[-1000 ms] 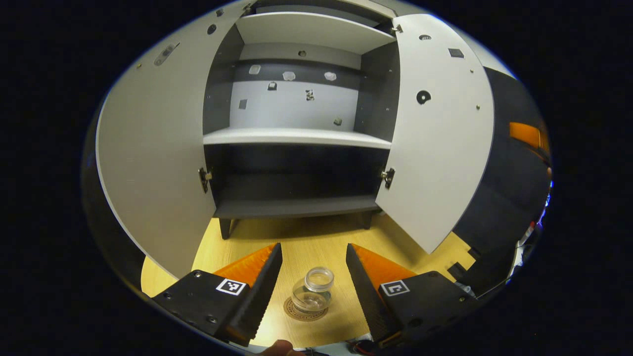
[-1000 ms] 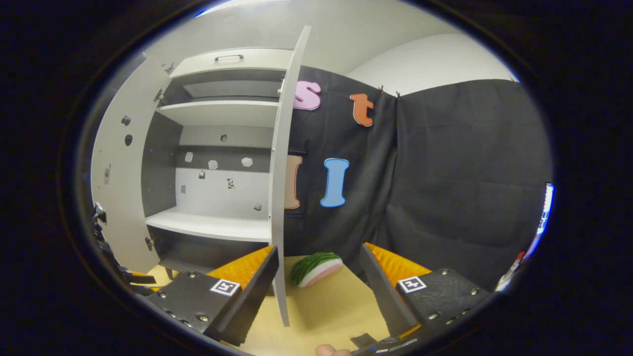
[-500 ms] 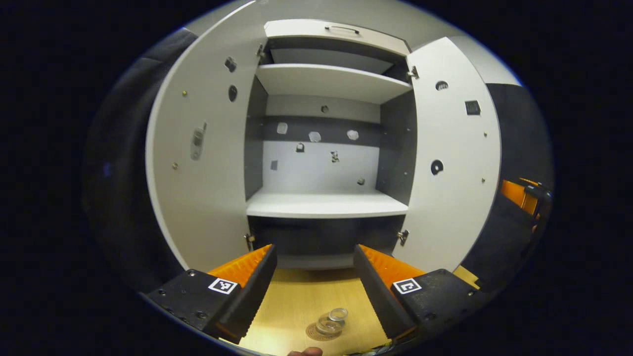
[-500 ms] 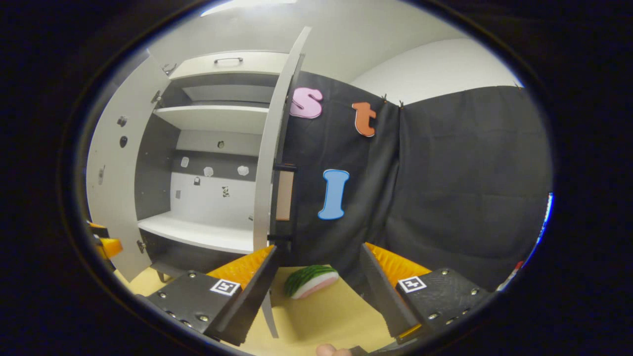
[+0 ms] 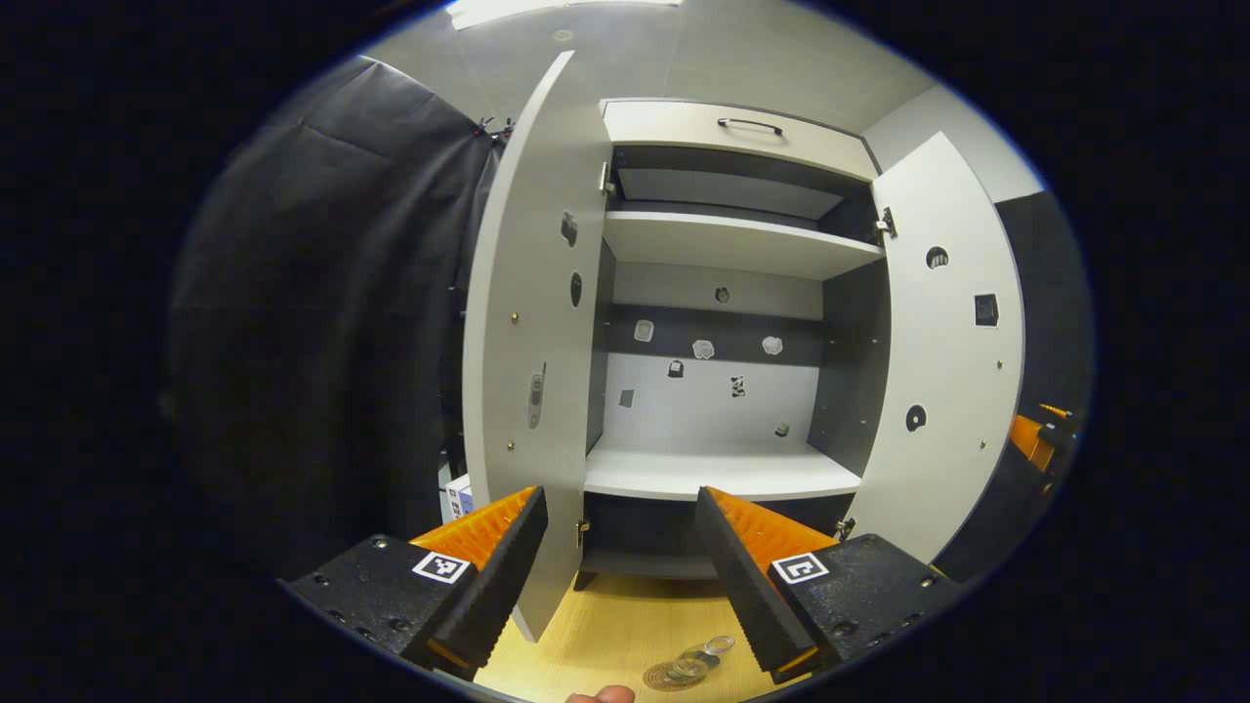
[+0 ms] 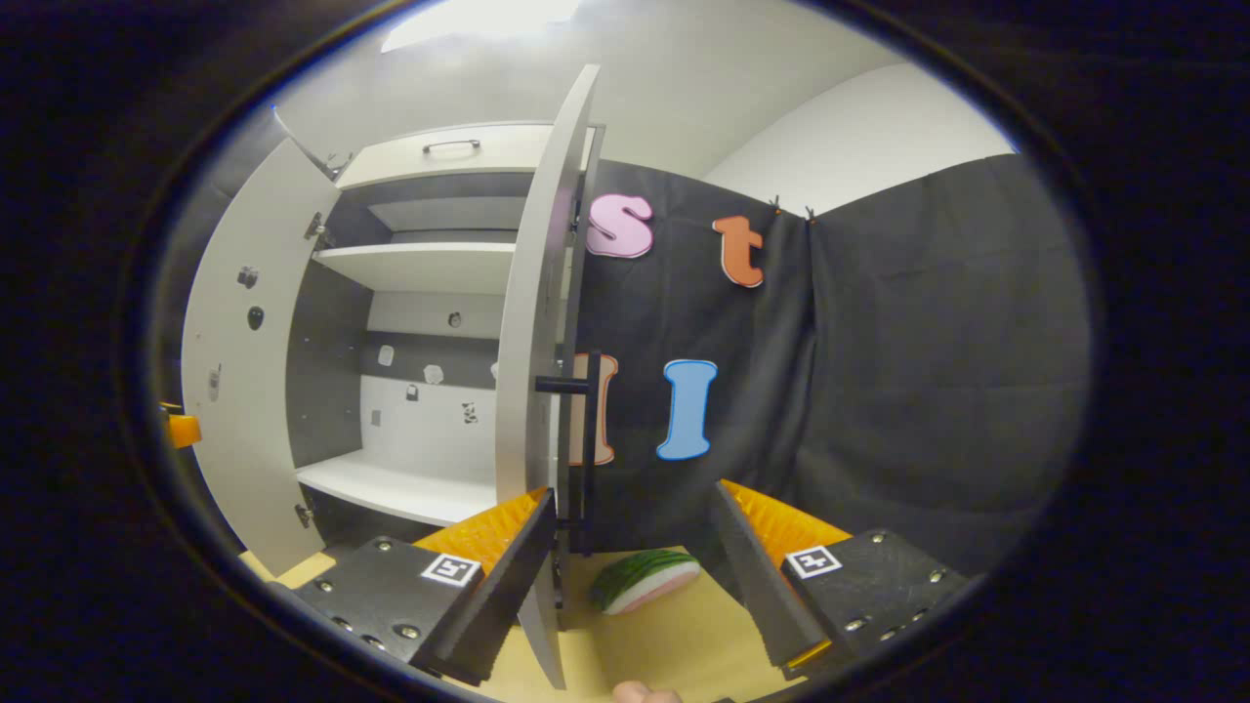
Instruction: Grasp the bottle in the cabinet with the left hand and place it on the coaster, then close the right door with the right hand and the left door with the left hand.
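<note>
Left gripper view, bottom of the frame: the left tool (image 5: 620,576) has its fingers wide apart with nothing between them. Just beyond them, at the lower centre edge, the bottle (image 5: 695,662) stands on the coaster (image 5: 668,676) on the desk (image 5: 625,625) — a second ago it sat larger and higher between the fingers, so this tool has drawn back and tilted up from it. The placing step looks finished. Farther off, the left door (image 5: 522,371) now stands almost edge-on left of centre, where it earlier spread across the left side; the camera has swung that way, perhaps readying for its own door. Past it the cabinet (image 5: 723,293) shows bare shelves, and the right door (image 5: 942,361) hangs open at the right.

Right gripper view: the right tool (image 6: 635,576) is also spread apart and empty. The right door (image 6: 535,391) rises just past its left-hand finger, edge toward the camera, with the dark handle (image 6: 576,430) on its outer face now plain — half a second ago it was barely seen. A green-and-pink toy slice (image 6: 645,580) lies on the desk between the fingers, farther back. This tool has edged closer to the door's outer side, so my guess is that pushing the right door shut comes next; neither door is closed yet.
</note>
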Motion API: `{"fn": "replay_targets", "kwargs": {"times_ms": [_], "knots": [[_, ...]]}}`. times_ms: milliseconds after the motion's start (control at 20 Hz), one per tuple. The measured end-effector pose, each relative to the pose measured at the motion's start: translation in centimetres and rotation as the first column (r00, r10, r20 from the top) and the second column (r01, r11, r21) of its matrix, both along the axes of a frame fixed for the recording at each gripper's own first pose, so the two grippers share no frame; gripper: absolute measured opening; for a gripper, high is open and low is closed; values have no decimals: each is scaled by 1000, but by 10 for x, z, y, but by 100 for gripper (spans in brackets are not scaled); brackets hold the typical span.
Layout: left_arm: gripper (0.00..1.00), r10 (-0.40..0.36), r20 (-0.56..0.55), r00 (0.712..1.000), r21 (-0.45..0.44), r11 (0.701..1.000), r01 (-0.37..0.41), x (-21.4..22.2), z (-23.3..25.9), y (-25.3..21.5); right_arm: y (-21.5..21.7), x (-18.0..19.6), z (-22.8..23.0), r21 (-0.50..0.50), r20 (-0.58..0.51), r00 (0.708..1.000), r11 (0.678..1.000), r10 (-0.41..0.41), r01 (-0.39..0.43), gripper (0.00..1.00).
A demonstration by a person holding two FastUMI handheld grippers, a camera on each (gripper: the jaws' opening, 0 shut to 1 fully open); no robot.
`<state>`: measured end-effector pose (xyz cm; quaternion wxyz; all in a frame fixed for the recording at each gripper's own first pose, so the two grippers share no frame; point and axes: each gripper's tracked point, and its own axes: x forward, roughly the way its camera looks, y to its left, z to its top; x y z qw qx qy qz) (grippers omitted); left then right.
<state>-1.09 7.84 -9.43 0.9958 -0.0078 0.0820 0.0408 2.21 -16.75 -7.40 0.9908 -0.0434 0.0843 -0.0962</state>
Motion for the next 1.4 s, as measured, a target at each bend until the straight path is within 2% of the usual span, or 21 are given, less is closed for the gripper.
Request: {"fn": "replay_targets", "kwargs": {"times_ms": [200,400,700,800,850,1050,1200,1250,1300,1400], "knots": [[96,35,-7,999,-29,999,-35,-9,-3,11,29,6,-2,18,-12,995,995,103,-103,98],[96,62,-13,998,-22,998,-62,-16,-5,19,69,18,-6,56,-22,977,976,211,-209,98],[96,131,-13,991,-23,991,-132,-21,-6,33,116,39,-15,104,-28,949,945,315,-311,98],[93,161,-20,987,-17,987,-161,-19,-14,40,128,49,-17,111,-29,939,935,342,-337,98],[96,177,-24,984,-12,984,-178,-18,-18,45,135,54,-19,111,-32,935,931,353,-348,98],[96,232,-31,972,-21,972,-233,-42,-15,76,150,72,-28,95,-43,932,930,359,-354,98],[96,263,-40,964,-35,964,-265,-51,-20,85,165,85,-37,131,-39,922,917,385,-377,100],[93,273,-41,961,-35,961,-275,-50,-22,88,171,89,-36,132,-26,918,912,395,-389,100],[97,280,-42,959,-36,959,-282,-47,-24,90,176,94,-37,131,-22,915,908,404,-398,100],[96,287,-37,957,-35,957,-289,-46,-23,91,178,99,-41,141,-20,915,907,403,-396,100]]}}
